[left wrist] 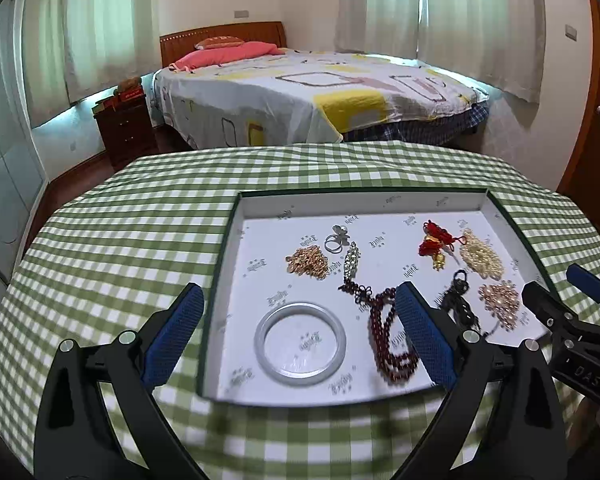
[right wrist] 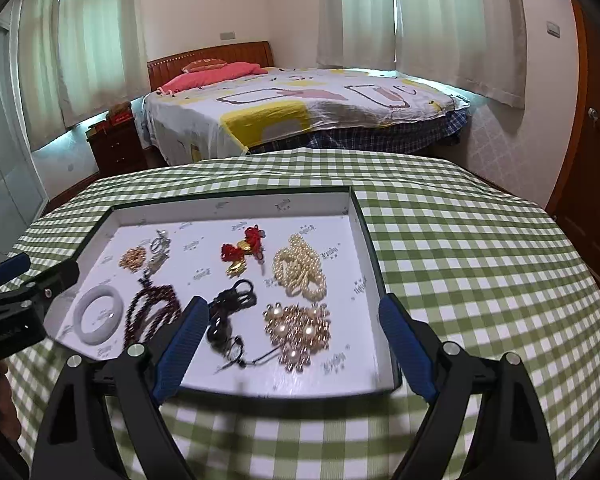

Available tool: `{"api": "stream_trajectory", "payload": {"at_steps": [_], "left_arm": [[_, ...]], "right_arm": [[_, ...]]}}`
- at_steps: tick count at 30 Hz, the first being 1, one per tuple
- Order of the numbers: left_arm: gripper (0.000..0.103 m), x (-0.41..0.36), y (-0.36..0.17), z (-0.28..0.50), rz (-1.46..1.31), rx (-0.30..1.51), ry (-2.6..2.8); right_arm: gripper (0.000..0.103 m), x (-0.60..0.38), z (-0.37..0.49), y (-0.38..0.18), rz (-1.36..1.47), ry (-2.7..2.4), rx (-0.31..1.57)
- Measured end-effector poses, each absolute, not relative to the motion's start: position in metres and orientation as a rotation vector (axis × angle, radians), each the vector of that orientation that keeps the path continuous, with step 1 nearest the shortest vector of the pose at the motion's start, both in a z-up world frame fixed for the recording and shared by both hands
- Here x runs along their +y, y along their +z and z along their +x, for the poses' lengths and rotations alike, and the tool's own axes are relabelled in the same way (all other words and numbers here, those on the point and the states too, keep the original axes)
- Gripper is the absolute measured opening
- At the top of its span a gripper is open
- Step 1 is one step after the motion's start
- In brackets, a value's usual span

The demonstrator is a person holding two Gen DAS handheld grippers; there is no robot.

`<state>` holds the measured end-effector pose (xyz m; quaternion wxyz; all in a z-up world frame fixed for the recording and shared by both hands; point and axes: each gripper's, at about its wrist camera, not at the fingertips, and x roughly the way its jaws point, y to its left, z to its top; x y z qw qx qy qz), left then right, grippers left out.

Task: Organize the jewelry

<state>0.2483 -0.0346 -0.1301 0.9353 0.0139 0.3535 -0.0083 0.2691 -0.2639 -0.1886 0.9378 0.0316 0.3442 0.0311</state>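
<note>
Both the left tongs (left wrist: 298, 336) and right tongs (right wrist: 290, 346) hang wide open and empty over the tray (left wrist: 220, 280) mid-frame, jewelry all inside, so I'd guess sorting's nearly done and next is just picking a piece.

Soft daylight glows through the curtains (left wrist: 480, 20), bright and even. Fisheye bends the edges, corners go black. The near counter (right wrist: 300, 432) blurs.
</note>
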Motion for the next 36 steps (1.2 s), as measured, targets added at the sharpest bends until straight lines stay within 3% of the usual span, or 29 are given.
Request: {"api": "stream_trajectory", "payload": {"at_steps": [36], "left_arm": [[0.098,0.010,0.010,0.045,-0.006,0.461,0.066]], "right_arm": [[0.085,-0.243,0.092,-0.054,0.022,0.159,0.421]]}}
